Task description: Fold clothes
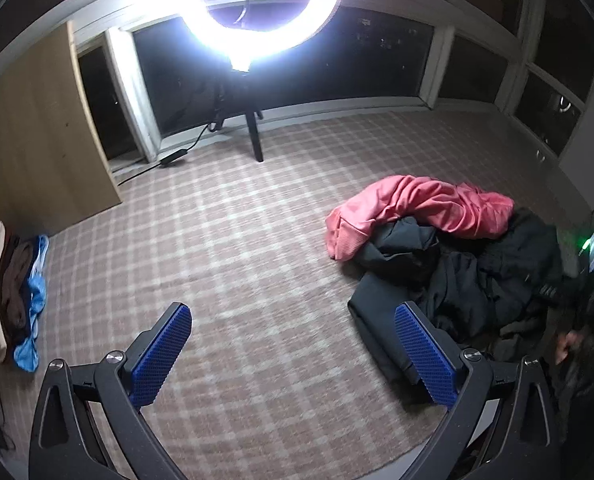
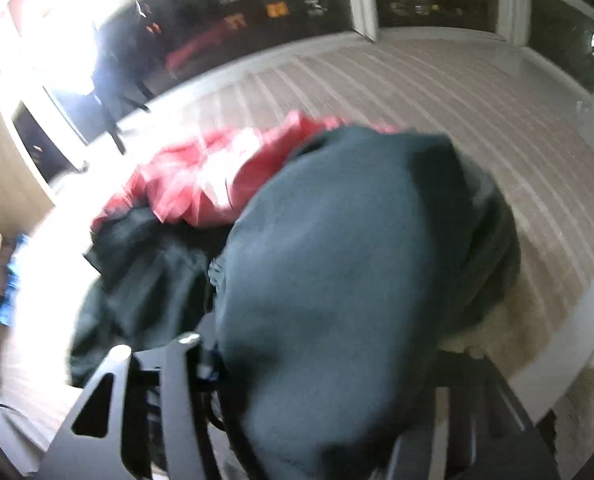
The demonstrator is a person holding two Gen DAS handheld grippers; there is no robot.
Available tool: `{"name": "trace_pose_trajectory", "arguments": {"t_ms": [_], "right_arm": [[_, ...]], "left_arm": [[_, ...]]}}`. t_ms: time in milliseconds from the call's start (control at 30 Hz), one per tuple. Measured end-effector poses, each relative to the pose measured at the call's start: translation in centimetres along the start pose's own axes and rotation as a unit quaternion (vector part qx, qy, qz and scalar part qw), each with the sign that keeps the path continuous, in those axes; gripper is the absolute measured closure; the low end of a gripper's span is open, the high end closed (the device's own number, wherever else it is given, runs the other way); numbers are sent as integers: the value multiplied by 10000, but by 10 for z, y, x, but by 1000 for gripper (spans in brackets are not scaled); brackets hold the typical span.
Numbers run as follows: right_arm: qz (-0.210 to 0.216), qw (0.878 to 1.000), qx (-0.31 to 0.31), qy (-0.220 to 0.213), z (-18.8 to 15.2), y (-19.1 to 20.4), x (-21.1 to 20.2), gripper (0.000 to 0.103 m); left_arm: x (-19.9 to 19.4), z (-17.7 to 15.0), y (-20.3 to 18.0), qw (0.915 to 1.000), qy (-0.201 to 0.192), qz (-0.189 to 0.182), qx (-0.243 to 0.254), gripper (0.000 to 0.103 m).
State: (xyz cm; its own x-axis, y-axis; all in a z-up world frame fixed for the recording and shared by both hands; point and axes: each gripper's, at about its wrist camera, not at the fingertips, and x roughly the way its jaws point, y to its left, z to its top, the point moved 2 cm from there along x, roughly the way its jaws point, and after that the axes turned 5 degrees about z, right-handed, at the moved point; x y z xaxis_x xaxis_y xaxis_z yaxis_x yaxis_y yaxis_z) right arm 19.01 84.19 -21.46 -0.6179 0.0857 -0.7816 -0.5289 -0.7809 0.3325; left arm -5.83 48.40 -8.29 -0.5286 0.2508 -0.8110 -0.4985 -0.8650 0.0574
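The left gripper (image 1: pixel 293 354) hangs above the plaid carpet (image 1: pixel 237 240), its 2 blue pads (image 1: pixel 161 360) spread wide with nothing between them. To its right lies a heap of dark garments (image 1: pixel 477 280) with a pink hoodie (image 1: pixel 417 210) draped over the top. Folded clothes (image 1: pixel 11 296) sit in a row by the wooden cabinet (image 1: pixel 37 136), under a ring light (image 1: pixel 261 4). The right gripper (image 2: pixel 297 380) is buried under a dark teal garment (image 2: pixel 357 260); the blurred view hides its fingertips, so I cannot tell whether they pinch it.
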Motion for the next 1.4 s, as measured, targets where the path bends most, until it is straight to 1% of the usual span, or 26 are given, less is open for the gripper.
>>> {"name": "trace_pose_trajectory", "arguments": {"t_ms": [100,133,200,233,267,333,400,433,500,533,567,600,633,733,800,833,933,967,1000,1033,1067,1100,1200,1267,1333,1400], "right_arm": [[103,9988,379,-299,47,-12,-28,66],[88,9980,468,-423,63,-16,-37,72],[-148,9948,381,-929,100,-12,-75,87],[-243,9920,338,-1190,118,-10,-95,88],[-174,9893,291,-1421,131,-7,-114,98],[160,9776,-7,-2100,151,12,-172,101],[-94,9646,-535,-2580,157,41,-217,101],[-155,9643,-749,-2536,158,52,-226,101],[-191,9715,-865,-2199,156,57,-224,97],[-310,9756,-917,-1972,149,56,-211,87],[-429,9790,-968,-1744,142,54,-198,63],[-547,9817,-1018,-1515,135,53,-186,47],[-665,9837,-1067,-1284,128,51,-173,24],[-790,9881,-1105,-722,99,48,-120,21],[-492,9927,-1049,-335,84,46,-82,21],[-513,9924,-1103,-203,84,44,-67,21],[-1304,9813,-1405,196,103,41,2,22],[-1289,9829,-1282,309,106,40,19,54],[-894,9907,-942,397,109,34,30,87],[-356,9972,-524,387,111,30,30,98],[232,9992,-137,300,114,28,22,98],[626,9980,-34,92,120,33,4,99],[713,9938,-527,-664,151,59,-64,99],[1023,9861,-614,-1160,175,71,-121,100],[1190,9718,-827,-1861,201,87,-193,101],[1416,9565,-1049,-2325,217,105,-256,101]], "left_arm": [[4,2,0,10000,16,-53,-79,1],[5,3,2,9999,28,-65,-108,1],[5,6,5,9999,22,-56,-155,1],[4,8,7,9998,-2,-33,-177,1],[0,9,10,9998,-56,-25,-209,1],[-8,12,16,9994,-184,-20,-276,1],[-14,11,21,9990,-284,-10,-336,1],[-15,10,24,9989,-309,1,-364,1],[-14,9,29,9987,-308,-47,-398,1],[-13,6,31,9987,-293,-90,-408,1],[-12,3,34,9987,-274,-126,-405,1],[-11,1,36,9988,-261,-139,-399,1],[-11,-1,38,9988,-250,-146,-394,1],[-12,-9,46,9989,-240,-117,-395,1],[-12,-14,54,9988,-212,-40,-446,1],[-12,-16,60,9985,-183,2,-507,1],[-12,-21,74,9977,-115,97,-668,1],[-12,-23,78,9973,-93,128,-711,1],[-12,-26,81,9971,-76,156,-747,1],[-13,-29,84,9968,-63,185,-772,1],[-13,-33,87,9966,-51,215,-793,1],[-14,-36,90,9964,-29,259,-804,1],[-15,-44,98,9954,38,392,-872,1],[-16,-47,103,9947,47,395,-950,1],[-21,-45,106,9942,2,369,-1008,1],[-28,-42,108,9944,-77,343,-999,1]]}}
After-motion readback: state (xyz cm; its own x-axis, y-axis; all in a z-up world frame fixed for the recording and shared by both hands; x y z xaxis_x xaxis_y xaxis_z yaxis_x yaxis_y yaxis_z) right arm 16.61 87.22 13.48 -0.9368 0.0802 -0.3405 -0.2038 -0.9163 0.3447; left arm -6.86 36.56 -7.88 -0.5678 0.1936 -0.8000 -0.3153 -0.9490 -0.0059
